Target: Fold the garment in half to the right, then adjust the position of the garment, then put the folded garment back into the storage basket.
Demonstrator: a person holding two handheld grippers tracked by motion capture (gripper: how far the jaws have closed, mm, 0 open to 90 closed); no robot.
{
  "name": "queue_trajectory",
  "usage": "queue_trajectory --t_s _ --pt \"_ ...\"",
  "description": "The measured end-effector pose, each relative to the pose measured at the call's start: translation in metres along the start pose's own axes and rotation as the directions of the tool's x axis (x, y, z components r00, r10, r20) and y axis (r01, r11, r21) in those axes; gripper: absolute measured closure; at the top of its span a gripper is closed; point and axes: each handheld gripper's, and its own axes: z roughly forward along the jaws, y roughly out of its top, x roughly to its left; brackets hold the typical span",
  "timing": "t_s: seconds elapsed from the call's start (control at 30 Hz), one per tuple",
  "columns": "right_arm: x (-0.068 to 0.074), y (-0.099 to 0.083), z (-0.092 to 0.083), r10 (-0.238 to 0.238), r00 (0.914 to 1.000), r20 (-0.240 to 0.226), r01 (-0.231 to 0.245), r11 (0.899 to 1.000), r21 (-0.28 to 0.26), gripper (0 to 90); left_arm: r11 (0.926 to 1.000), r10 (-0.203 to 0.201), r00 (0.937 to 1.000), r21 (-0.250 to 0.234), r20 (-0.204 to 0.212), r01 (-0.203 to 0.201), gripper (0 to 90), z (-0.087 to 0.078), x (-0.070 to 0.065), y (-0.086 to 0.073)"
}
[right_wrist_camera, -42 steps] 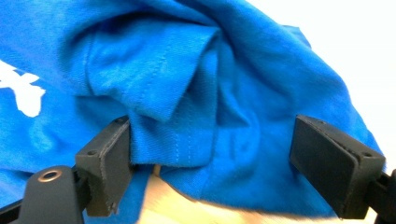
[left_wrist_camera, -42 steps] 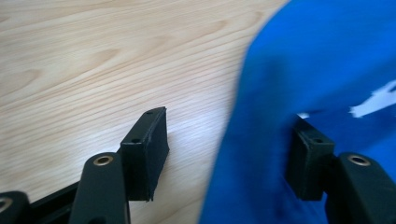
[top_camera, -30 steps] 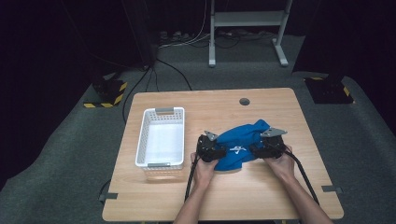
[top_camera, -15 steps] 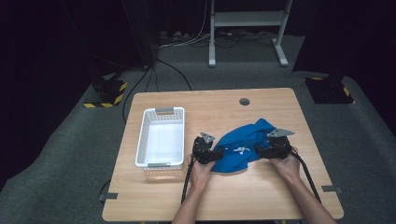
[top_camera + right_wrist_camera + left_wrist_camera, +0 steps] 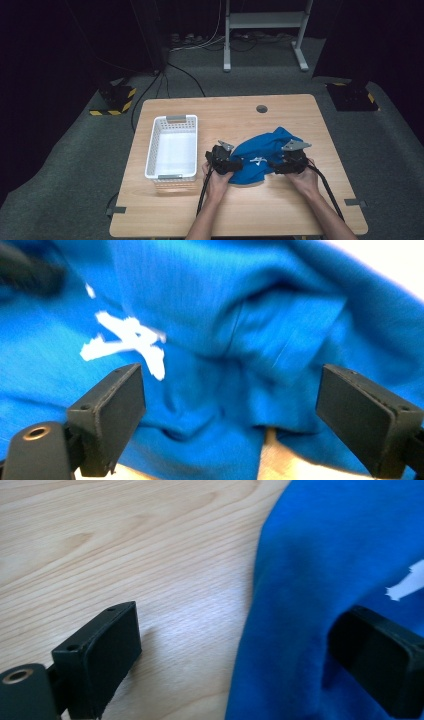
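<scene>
Blue cloth (image 5: 260, 157): crumpled on counter (image 5: 300, 215), right of white basket (image 5: 172, 147), seen from above. Left gripper (image 5: 240, 645): jaws apart, just opened, cloth edge between, unpressed. Right gripper (image 5: 230, 415): jaws apart over cloth, white print close up.

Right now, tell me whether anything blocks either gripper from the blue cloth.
Nothing visible does. The left gripper has just been opening; its jaws stand wide, one over bare table, one on the blue cloth. The right gripper is open right over the cloth. The basket sits apart, at the left.
</scene>
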Motion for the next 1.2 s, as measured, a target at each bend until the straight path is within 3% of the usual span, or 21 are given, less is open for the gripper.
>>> queue_trajectory --t_s 0.07,0.33,0.4,0.43,0.47,0.5,0.63,0.93,1.0,1.2 --pt "0.0 -0.003 0.004 -0.009 0.9999 0.011 0.009 1.0 0.028 10.5 1.0 -0.01 0.9998 0.001 -0.015 0.01 8.0 -0.002 0.002 -0.001" --pt "-0.011 -0.013 -0.005 0.001 0.9996 0.029 -0.002 1.0 0.017 10.3 0.9991 -0.037 0.9985 0.019 -0.041 0.038 11.0 -0.007 0.007 -0.003" --pt "-0.011 -0.013 -0.005 -0.004 0.9993 0.038 0.003 1.0 0.021 11.2 0.9992 -0.037 0.9986 0.015 -0.038 0.037 12.2 -0.007 0.006 -0.003" --pt "-0.009 -0.011 -0.005 -0.017 0.9984 0.053 0.016 1.0 0.022 11.3 0.9995 -0.033 0.9994 0.003 -0.004 0.033 11.2 -0.007 0.004 -0.004" --pt "-0.009 -0.01 -0.006 -0.008 0.999 0.044 0.008 1.0 0.013 11.4 0.9995 -0.033 0.9994 0.003 -0.004 0.033 10.4 -0.007 0.004 -0.004" --pt "-0.008 -0.009 -0.006 0.0 0.9994 0.033 0.0 1.0 0.002 11.4 0.9994 -0.028 0.9993 -0.018 0.024 0.028 9.8 -0.008 0.001 -0.004" --pt "-0.003 -0.006 -0.004 -0.002 0.9998 0.022 0.002 1.0 -0.006 11.4 0.9999 -0.008 0.9997 -0.009 0.023 0.008 8.1 -0.004 -0.002 -0.002" --pt "0.003 -0.006 0.002 -0.014 0.9997 0.021 0.014 1.0 0.007 11.3 1.0 -0.01 0.9999 0.0 -0.012 0.01 7.0 -0.002 -0.003 -0.002" --pt "0.0 -0.007 0.002 -0.007 0.9998 0.016 0.007 1.0 0.007 11.5 0.9997 -0.025 0.9993 0.006 -0.027 0.025 7.9 -0.004 0.0 -0.003" --pt "-0.014 -0.014 -0.006 -0.005 0.9982 0.06 0.003 1.0 0.025 11.5 0.9985 -0.054 0.9972 0.011 -0.052 0.055 9.3 -0.009 0.009 -0.006"
